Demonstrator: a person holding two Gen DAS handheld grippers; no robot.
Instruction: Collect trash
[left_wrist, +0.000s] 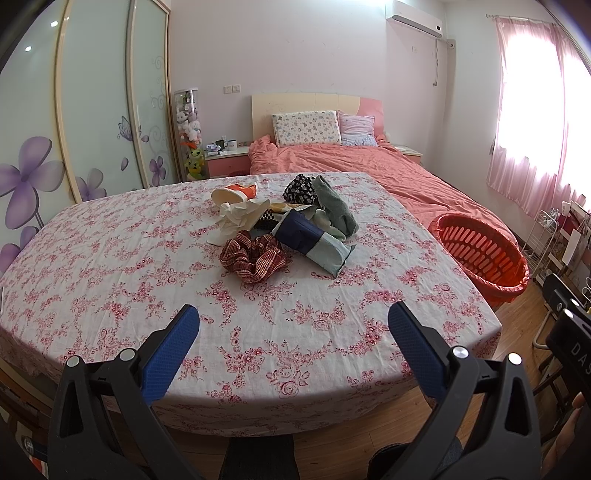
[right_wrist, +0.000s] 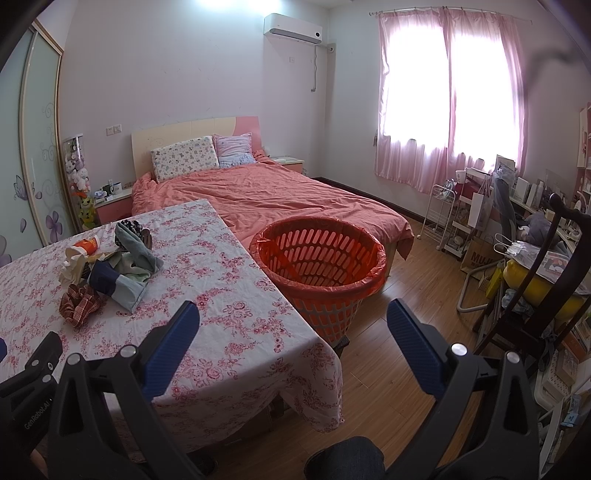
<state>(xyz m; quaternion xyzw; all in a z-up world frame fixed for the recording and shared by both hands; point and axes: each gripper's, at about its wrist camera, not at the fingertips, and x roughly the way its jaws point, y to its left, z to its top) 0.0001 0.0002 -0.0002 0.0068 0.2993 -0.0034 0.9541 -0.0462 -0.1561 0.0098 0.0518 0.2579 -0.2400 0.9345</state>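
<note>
A pile of items lies in the middle of the floral-clothed table (left_wrist: 110, 266): a crumpled white tissue (left_wrist: 236, 218), a tipped paper cup (left_wrist: 234, 194), a red plaid scrunchie (left_wrist: 253, 260), a navy and pale-blue pouch (left_wrist: 312, 240), a green cloth (left_wrist: 338, 208) and a black patterned cloth (left_wrist: 299, 188). The pile also shows in the right wrist view (right_wrist: 107, 273). An orange basket (right_wrist: 317, 266) lined with a red bag stands on the floor at the table's right; it also shows in the left wrist view (left_wrist: 480, 254). My left gripper (left_wrist: 293, 321) is open above the table's near edge. My right gripper (right_wrist: 293, 321) is open, over the table's right corner.
A bed with a salmon cover (right_wrist: 277, 195) lies behind the table. A wardrobe with flower doors (left_wrist: 74, 129) is on the left. A chair (right_wrist: 535, 295), a white cart (right_wrist: 443, 218) and cluttered shelves stand on the right. Wooden floor (right_wrist: 406, 295) runs between the basket and the chair.
</note>
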